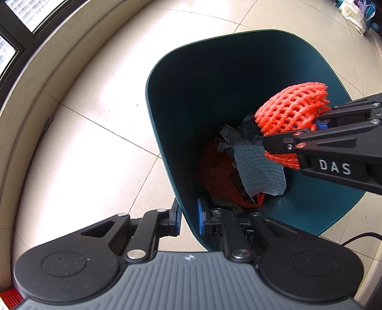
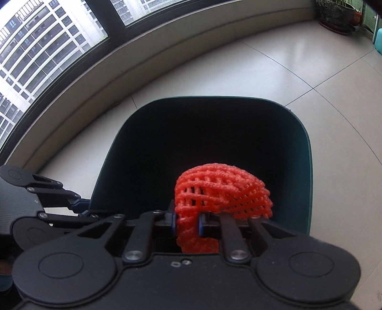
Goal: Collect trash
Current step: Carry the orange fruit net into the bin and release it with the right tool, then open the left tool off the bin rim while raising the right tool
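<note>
A dark teal trash bin (image 1: 167, 62) stands on the tiled floor. It holds an orange bag (image 1: 214, 171), a bluish paper towel (image 1: 260, 171) and paper scraps. My left gripper (image 1: 188, 218) is shut on the bin's near wall, one finger outside and one inside. My right gripper (image 1: 290, 132) is shut on a red foam fruit net (image 1: 291, 107) and holds it above the bin's opening. In the right wrist view the net (image 2: 219, 190) sits pinched in my right gripper (image 2: 187, 221) over the bin (image 2: 308, 167). The left gripper (image 2: 82, 208) shows at the bin's left wall.
A raised beige sill (image 1: 31, 95) and dark-framed windows (image 2: 71, 35) curve along the floor's far side. Plastic bags (image 1: 353, 14) lie at the top right. A potted plant (image 2: 336, 14) stands in the corner. A black cable (image 1: 358, 238) lies on the floor right of the bin.
</note>
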A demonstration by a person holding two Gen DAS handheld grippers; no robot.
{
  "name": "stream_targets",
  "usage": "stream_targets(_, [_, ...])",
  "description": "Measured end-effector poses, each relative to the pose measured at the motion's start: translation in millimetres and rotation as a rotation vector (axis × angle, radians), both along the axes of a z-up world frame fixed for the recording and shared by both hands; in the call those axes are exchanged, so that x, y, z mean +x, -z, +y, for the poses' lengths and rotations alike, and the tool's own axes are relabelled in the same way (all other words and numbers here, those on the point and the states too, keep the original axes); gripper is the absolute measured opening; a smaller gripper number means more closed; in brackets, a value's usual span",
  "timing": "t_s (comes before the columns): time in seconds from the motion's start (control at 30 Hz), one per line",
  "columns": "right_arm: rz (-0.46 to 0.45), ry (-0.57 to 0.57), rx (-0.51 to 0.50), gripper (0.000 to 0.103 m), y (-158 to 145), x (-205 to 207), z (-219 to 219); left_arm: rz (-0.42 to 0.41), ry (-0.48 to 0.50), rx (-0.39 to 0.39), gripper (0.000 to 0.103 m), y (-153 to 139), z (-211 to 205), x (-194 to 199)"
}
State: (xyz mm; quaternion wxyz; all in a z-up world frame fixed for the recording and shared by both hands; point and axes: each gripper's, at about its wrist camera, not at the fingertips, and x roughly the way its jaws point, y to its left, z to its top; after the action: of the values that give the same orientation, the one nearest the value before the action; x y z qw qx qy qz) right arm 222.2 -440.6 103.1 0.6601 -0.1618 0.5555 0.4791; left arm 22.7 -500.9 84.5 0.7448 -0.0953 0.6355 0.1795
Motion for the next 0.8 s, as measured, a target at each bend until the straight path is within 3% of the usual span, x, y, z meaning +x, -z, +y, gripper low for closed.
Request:
stream_targets(0.17, [0.011,0.023,-0.132,0.023,30.9,-0.8,32.9,0.004,-0.001,-0.006,0.013,-0.9,1.8,0.2])
stream_targets(0.3, [0.054,0.052,-0.175,0.028,40.1,-3.4,34.8,0.009,0.002,-0.007,0.013,0.2,0.1,-1.1])
stream_targets(0.37, [0.068,0.065,-0.189,0.036,42.6,-1.5,35.1,0.008,0.002,-0.007,0.013,1.4,0.1,-1.3])
stream_targets(0.43, [0.069,0.074,-0.189,0.046,41.2,-1.9,33.6,0.006,0.006,-0.006,0.013,0.4,-1.1,-1.8])
stream_targets(0.5, [0.066,0.091,-0.176,0.064,36.4,-0.4,32.0,0.004,0.014,-0.005,0.013,-1.3,-2.9,-3.2])
stream_targets(0.8, [0.072,0.184,-0.070,0.069,-2.2,6.6,-7.6,-0.064,0.040,0.007,0.014,-14.8,-5.5,-15.4])
